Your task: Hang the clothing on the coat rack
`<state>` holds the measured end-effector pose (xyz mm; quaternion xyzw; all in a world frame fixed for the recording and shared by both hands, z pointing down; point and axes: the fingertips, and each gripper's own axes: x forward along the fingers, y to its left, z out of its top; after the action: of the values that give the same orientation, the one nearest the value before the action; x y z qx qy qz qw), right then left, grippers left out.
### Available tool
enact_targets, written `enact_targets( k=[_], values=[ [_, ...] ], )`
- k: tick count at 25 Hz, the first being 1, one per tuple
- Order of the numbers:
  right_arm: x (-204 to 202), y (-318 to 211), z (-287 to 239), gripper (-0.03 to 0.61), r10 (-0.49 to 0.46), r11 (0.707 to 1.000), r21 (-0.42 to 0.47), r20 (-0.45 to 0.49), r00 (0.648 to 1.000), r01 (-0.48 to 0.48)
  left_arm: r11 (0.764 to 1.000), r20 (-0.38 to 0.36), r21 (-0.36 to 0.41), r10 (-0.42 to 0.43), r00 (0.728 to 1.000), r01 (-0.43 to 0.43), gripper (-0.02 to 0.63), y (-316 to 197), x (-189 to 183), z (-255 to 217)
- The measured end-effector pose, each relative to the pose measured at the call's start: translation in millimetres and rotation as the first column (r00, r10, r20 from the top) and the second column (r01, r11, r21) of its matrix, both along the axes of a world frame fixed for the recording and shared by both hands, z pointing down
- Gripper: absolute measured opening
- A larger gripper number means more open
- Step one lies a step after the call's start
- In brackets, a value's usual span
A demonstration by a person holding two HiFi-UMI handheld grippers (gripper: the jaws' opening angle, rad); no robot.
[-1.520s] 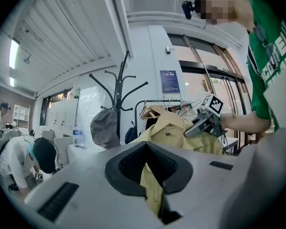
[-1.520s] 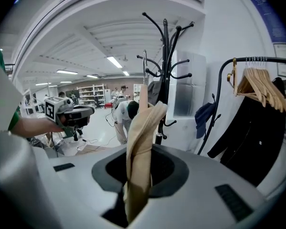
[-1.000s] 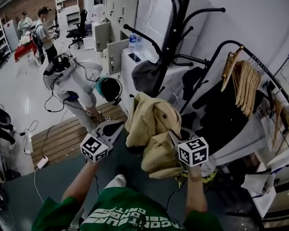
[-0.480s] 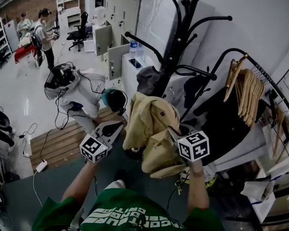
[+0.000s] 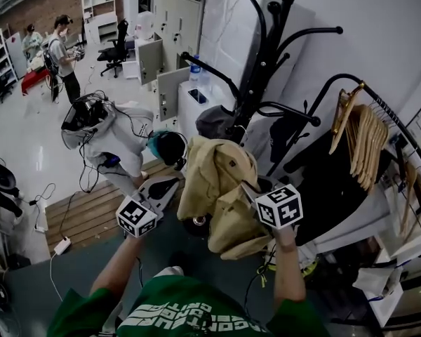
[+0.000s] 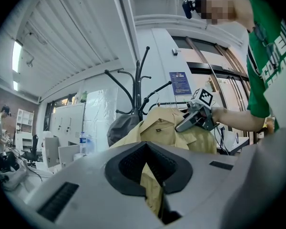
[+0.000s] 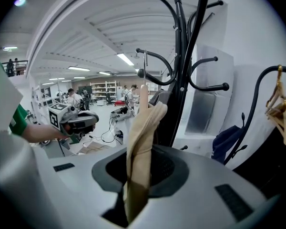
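Left tongs [image 6: 148, 173], right tongs [image 7: 136, 173], seemingly on jacket [image 5: 221, 177]

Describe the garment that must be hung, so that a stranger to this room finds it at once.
Find the tall black coat rack by the white wall. Just in front of it, the left gripper and the right gripper hold a bunched shirt between them. It is the only khaki piece; its neighbours are a grey garment and black clothes.

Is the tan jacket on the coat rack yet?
Not yet. The left gripper and right gripper jaws are shut on the tan jacket, short of the coat rack.
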<state>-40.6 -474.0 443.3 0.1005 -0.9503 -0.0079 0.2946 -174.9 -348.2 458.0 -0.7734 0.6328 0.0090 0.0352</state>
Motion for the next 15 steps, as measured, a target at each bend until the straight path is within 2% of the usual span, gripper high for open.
enact_targets(
  k=[15],
  values=[
    [-28.6, -10.1, 19.2, 0.072, -0.031, 0.999, -0.034, -0.023, 0.999, 0.030, 1.000, -0.001, -0.014, -0.018, 1.000, 0.018, 0.003, -5.7, -22.9, 5.3]
  ],
)
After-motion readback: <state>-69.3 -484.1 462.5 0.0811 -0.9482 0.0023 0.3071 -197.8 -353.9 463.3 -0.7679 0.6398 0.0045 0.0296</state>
